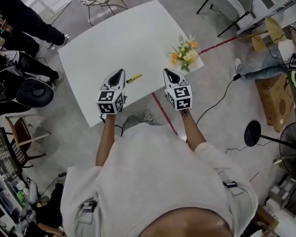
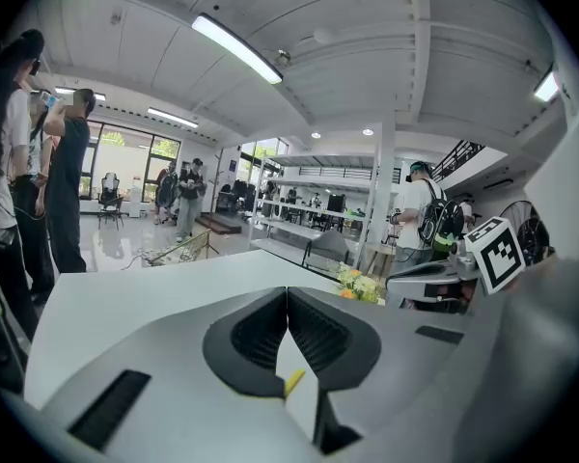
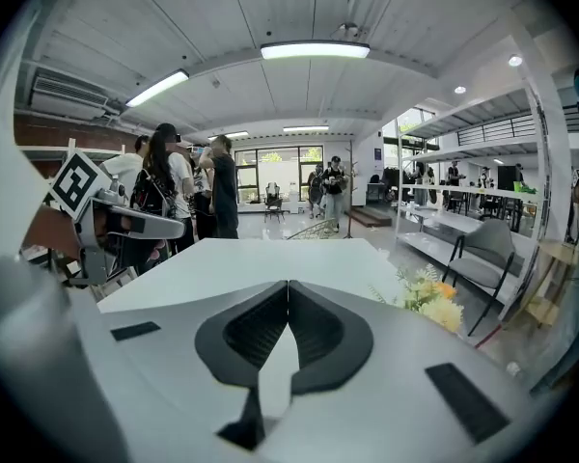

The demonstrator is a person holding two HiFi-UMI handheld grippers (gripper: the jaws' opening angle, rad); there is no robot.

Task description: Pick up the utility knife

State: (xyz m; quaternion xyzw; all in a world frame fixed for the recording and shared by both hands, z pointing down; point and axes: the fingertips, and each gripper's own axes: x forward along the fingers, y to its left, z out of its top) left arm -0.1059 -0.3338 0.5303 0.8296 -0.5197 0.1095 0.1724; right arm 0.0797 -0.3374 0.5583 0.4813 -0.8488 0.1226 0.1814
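White desk [image 1: 118,38] had the yellow utility knife [image 1: 134,77] just beside the left tongs [image 1: 119,73], which, like the right tongs [image 1: 166,72], were pressed together, empty. Looked like the approach; next they'd need spreading.

Utility knife [image 2: 292,383] mostly behind left gripper [image 2: 288,293]

The tabletop [image 1: 113,38] looks smooth, matt white. The left tool [image 1: 119,73] and right tool [image 1: 166,72] have matt pale plastic shells and black ribbed pads [image 2: 318,334]. The knife [image 1: 134,77] seems yellow plastic. The floor [image 1: 217,73] is glossy grey; the shirt [image 1: 158,172] is soft cloth.
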